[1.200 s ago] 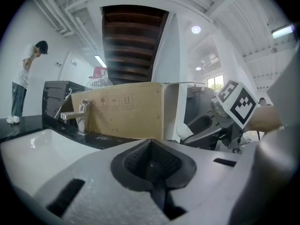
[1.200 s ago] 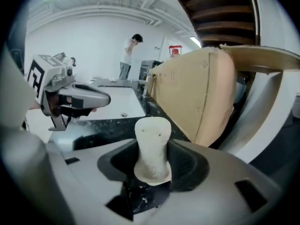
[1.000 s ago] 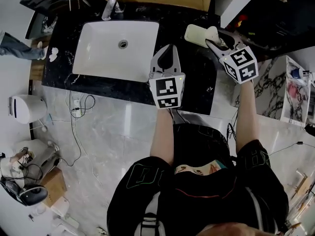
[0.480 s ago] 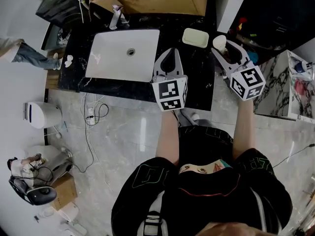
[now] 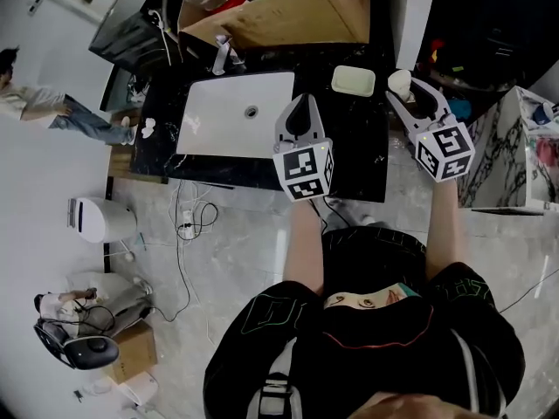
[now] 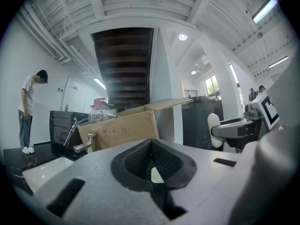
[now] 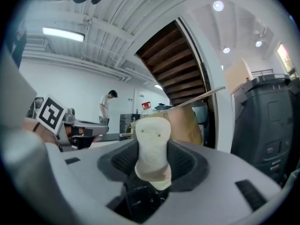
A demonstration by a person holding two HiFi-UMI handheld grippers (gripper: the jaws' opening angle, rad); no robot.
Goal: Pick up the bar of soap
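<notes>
Clamping the bar of soap (image 7: 151, 146) endwise between its jaws, the right gripper (image 5: 409, 96) holds it at upper right, apparently clear of the soap dish (image 5: 353, 80); the left gripper (image 5: 300, 105) hangs empty, jaws together.

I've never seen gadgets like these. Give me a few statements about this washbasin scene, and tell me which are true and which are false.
1. The right gripper has the bar of soap clamped between its fingers. True.
2. The soap lies in the soap dish. False: it is off the dish, held in the right gripper.
3. The left gripper has its fingers together and holds nothing. True.
4. In the head view, the sink lies to the right of the soap dish. False: it lies to the dish's left.
5. A cardboard box stands behind the sink. True.
</notes>
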